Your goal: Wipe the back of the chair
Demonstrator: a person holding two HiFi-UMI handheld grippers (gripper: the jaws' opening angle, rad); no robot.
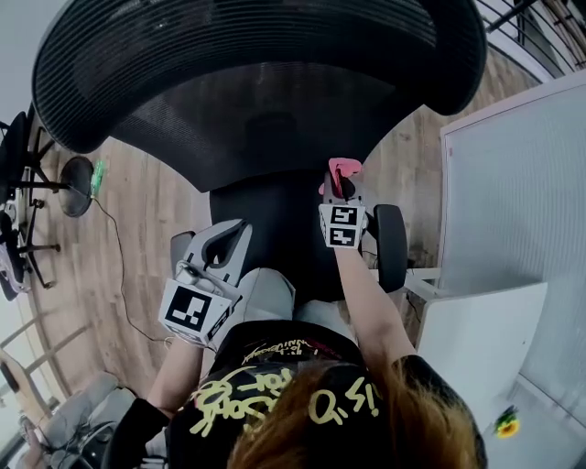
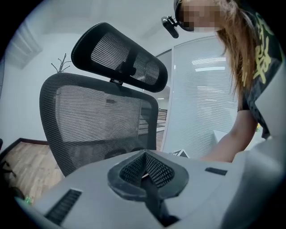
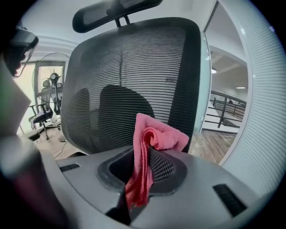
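Clamping a folded pink cloth (image 3: 149, 147), the right gripper (image 3: 144, 154) has its jaws drawn tight on the fabric. The cloth bunches above the tips and hangs down between them toward 6 o'clock. Straight ahead, filling the right gripper view from 9 to 2 o'clock, stands the black mesh chair back (image 3: 134, 67), upright, with the headrest (image 3: 111, 11) above it at 12 o'clock. The cloth sits close in front of the lower mesh; whether it touches cannot be told.

From the head view, the right gripper lies just past centre toward 1 o'clock, its cloth tip at the lower edge of the chair back, which spreads across 12 o'clock. A black armrest (image 1: 391, 245) lies beside this gripper at 3 o'clock.

At 8 o'clock in the head view is the left gripper (image 1: 220, 245), lower and apart from the mesh. Its own view shows the jaws pressed together at the tips, holding nothing. They point up toward the chair back at 9 o'clock and the headrest at 11 o'clock.
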